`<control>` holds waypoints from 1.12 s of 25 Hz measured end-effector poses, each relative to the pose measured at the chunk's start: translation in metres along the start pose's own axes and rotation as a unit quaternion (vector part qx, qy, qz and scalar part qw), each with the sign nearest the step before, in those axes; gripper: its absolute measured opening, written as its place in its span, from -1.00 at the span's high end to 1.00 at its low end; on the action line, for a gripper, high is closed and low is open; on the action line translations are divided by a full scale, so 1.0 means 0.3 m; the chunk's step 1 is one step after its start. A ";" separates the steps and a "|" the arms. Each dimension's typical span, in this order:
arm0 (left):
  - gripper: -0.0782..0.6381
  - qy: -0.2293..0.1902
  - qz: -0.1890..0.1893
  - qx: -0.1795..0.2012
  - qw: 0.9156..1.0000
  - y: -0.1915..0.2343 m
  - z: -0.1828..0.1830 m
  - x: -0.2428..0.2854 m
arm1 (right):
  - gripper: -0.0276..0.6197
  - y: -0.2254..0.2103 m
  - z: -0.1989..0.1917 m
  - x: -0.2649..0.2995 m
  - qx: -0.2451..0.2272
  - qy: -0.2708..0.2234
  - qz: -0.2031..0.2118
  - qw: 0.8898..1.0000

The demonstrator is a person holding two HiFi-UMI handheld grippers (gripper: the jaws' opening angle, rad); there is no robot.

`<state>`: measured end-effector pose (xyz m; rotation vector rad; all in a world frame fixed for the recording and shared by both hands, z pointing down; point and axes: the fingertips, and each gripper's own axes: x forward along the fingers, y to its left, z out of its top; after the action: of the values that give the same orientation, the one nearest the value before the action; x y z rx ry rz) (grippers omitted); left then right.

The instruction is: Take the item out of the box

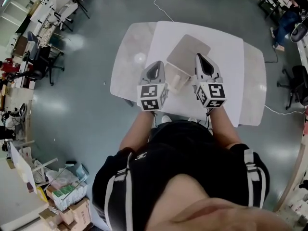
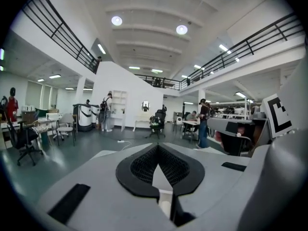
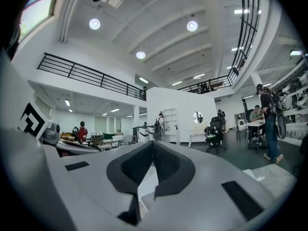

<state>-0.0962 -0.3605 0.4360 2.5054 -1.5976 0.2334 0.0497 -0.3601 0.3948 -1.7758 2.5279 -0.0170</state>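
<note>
Nothing's been taken out yet, by the look of it. The cardboard box [image 1: 188,52] is seen lying on the white table [image 1: 231,81], between the two grippers. No item can be made out, so it's presumably inside, and opening and lifting are both left to do. The left gripper [image 1: 155,67] and right gripper [image 1: 202,61] are closed tip to tip, with nothing gripped. The box is only shown in the head view. In the gripper views just the hall gets caught: railings, ceiling lights, people at desks.
</note>
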 end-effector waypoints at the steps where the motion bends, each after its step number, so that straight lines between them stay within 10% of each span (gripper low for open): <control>1: 0.75 0.010 -0.002 0.004 1.000 -0.006 -0.014 0.006 | 0.88 -0.001 -0.006 0.001 0.000 0.002 0.002 1.000; 17: 0.75 0.179 -0.040 0.027 0.983 -0.050 -0.340 0.085 | 0.88 -0.038 -0.099 -0.031 0.005 0.037 -0.005 0.999; 20: 0.29 0.203 -0.063 0.023 0.977 -0.074 -0.399 0.108 | 0.88 -0.064 -0.119 -0.045 0.006 0.044 -0.016 0.999; 28: 0.25 0.259 -0.071 0.025 0.963 -0.073 -0.522 0.166 | 0.88 -0.140 -0.178 -0.088 0.008 0.065 -0.050 0.997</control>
<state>-0.0626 -0.3611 0.5983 2.3110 -1.2087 0.8377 0.0955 -0.3507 0.4506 -1.9539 2.5133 -0.1622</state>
